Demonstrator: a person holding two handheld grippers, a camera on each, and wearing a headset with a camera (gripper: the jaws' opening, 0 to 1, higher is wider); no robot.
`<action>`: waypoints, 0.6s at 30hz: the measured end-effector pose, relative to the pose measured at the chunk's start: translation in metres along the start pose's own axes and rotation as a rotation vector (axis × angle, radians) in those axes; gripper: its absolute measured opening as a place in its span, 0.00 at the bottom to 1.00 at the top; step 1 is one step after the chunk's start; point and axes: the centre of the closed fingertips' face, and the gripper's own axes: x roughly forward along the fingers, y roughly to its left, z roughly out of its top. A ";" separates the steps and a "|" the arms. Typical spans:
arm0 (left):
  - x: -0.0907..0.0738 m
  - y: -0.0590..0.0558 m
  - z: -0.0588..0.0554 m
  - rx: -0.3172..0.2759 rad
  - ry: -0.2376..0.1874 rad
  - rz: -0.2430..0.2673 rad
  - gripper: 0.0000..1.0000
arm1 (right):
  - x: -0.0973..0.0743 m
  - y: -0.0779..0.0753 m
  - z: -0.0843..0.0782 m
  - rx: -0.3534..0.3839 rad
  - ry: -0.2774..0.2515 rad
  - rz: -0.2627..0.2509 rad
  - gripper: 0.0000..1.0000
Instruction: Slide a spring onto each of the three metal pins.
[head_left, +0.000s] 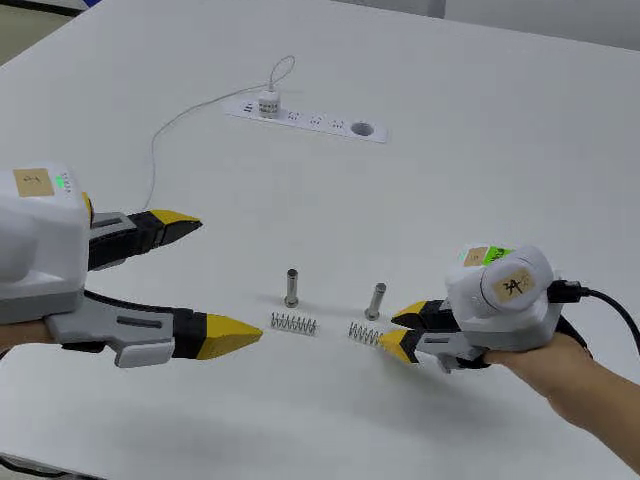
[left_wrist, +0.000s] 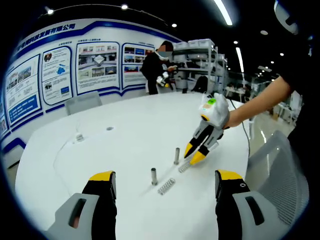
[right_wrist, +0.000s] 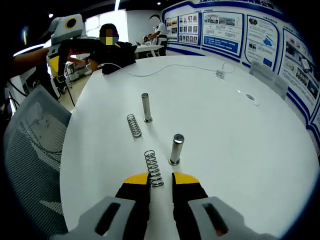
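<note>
Two short metal pins stand upright on the white table (head_left: 450, 150): one pin (head_left: 292, 287) to the left, the other pin (head_left: 376, 300) to its right. A spring (head_left: 294, 323) lies flat in front of the left pin. A second spring (head_left: 365, 334) lies in front of the right pin. My right gripper (head_left: 397, 330) is low at that spring, and its jaws stand slightly apart with the spring's near end (right_wrist: 157, 180) between the tips. My left gripper (head_left: 217, 279) hovers wide open to the left of the pins, holding nothing. From the left gripper view the pins (left_wrist: 154, 176) and the first spring (left_wrist: 166, 186) lie ahead of it.
A white power strip (head_left: 305, 117) with a plug and a thin cable lies at the far side of the table. A mesh chair (left_wrist: 280, 165) stands by the table's edge. People stand in the background by the display wall.
</note>
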 end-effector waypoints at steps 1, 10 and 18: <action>-0.001 0.001 0.000 0.001 0.002 0.002 0.83 | 0.001 0.001 -0.001 -0.017 0.004 0.009 0.17; -0.007 0.004 -0.003 -0.019 -0.001 0.021 0.83 | 0.006 0.001 -0.006 0.000 0.014 0.047 0.15; -0.007 0.000 -0.004 -0.014 0.004 0.016 0.83 | 0.007 0.007 -0.008 -0.035 0.027 0.054 0.13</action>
